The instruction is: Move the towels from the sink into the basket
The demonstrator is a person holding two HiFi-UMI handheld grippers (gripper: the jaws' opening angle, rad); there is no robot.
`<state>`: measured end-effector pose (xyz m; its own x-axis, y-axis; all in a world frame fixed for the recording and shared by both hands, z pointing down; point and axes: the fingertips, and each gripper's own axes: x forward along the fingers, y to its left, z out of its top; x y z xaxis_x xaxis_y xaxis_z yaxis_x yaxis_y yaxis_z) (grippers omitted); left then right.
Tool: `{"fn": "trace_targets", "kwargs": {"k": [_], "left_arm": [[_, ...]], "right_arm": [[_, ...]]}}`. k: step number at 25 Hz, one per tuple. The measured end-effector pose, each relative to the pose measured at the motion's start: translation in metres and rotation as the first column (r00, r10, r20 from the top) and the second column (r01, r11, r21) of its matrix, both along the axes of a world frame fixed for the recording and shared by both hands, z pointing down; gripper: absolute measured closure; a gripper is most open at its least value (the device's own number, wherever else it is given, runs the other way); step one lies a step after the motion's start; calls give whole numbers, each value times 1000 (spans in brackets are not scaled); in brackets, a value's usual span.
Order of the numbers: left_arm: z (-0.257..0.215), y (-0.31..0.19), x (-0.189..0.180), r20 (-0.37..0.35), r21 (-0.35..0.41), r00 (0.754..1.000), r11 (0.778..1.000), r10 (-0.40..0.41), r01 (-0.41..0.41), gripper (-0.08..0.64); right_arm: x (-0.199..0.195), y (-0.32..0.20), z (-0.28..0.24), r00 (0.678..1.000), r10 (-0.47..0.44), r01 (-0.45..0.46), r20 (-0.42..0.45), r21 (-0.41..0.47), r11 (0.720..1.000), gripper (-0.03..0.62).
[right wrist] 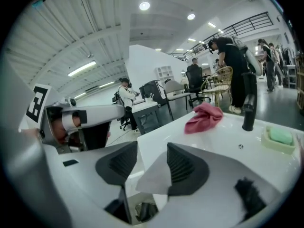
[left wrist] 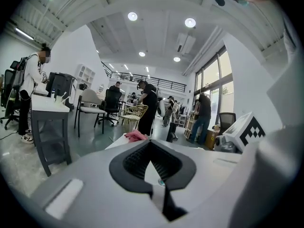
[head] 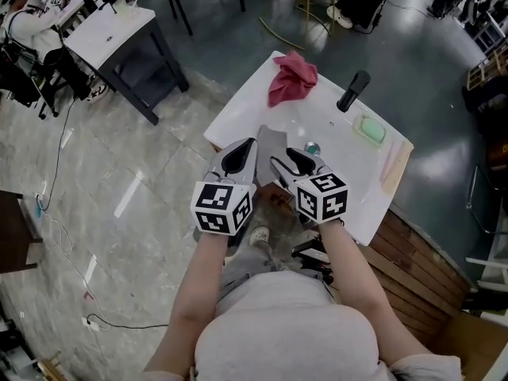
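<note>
A grey towel (head: 271, 144) hangs over the near edge of the white sink (head: 238, 109), between my two grippers. My left gripper (head: 249, 151) has its fingertips together, with a pale strip of the grey towel (left wrist: 153, 174) pinched between the pads. My right gripper (head: 282, 163) is open; a corner of the grey towel (right wrist: 155, 175) lies in the gap against its right pad (right wrist: 183, 167). A red towel (head: 292, 78) lies crumpled at the sink's far left corner, well beyond both grippers. I see no basket.
A black faucet (head: 354, 90) stands at the sink's back and a green soap dish (head: 370, 128) to its right. The drain (head: 312, 147) sits just beyond my right gripper. A white desk (head: 111, 30) stands far left, with people and chairs beyond.
</note>
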<state>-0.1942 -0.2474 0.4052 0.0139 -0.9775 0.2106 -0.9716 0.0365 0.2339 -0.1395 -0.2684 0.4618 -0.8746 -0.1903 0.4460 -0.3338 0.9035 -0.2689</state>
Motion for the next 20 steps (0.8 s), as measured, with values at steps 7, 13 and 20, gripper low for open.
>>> {"fn": "trace_targets", "kwargs": {"k": [7,13,20], "left_arm": [[18,-11,-8,-17,-25,1000,1000,15,-15,557],[29,-17,-15,-29,-42,999,999,27,-28,557],[40,-22,-20,-40,-62,999,997,37,-39,556]], "right_arm": [[-7,-7,41,993,-25,21,-112,-29,999,393],[-12,-14,71,980,-28,14,-196,-73,997,392],[-16,-19,98,958,-46,9,-284,-131,991,390]]}}
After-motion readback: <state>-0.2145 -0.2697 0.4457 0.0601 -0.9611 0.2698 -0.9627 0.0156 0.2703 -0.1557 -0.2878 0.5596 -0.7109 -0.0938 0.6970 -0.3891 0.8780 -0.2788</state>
